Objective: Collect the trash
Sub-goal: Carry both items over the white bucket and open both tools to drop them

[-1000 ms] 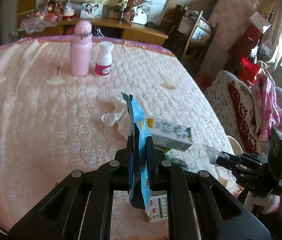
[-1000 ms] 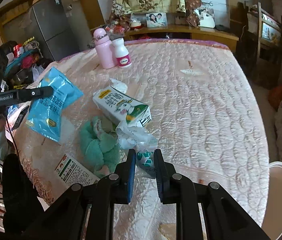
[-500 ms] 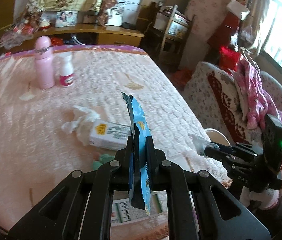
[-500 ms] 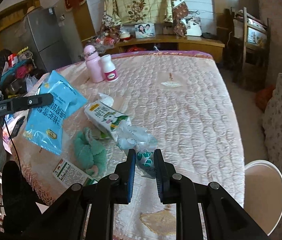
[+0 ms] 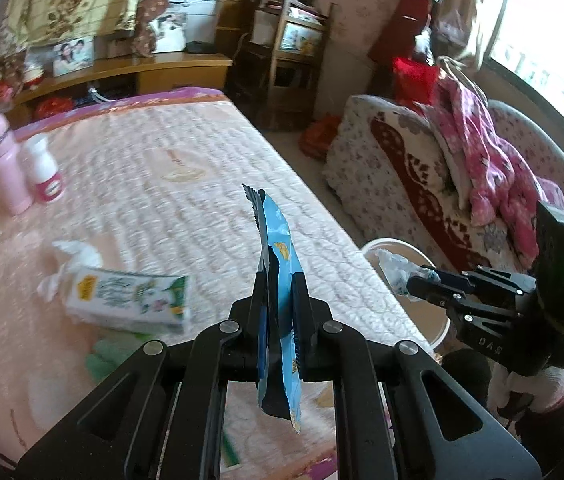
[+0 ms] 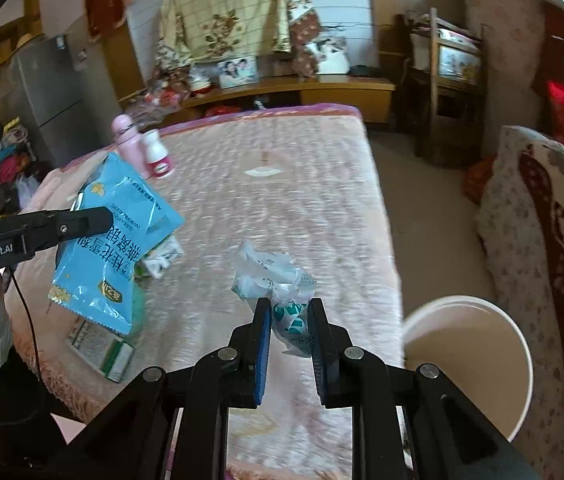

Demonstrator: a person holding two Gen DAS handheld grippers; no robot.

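Bedroom trash run: both grippers are carrying litter beside the quilted bed (image 6: pixel 302 200).

Taking the white bin (image 6: pixel 466 356) as landmark: the right gripper (image 6: pixel 289 334), nearer to it, is pinching a crumpled plastic wrapper (image 6: pixel 278 280) just left of its rim, so the drop probably lies rightward. Farther left, the left gripper (image 5: pixel 280 312) is clamping a blue snack bag (image 5: pixel 278 264) hanging long-axis vertical; beyond, a milk carton (image 5: pixel 128 300) is lying on the bed.
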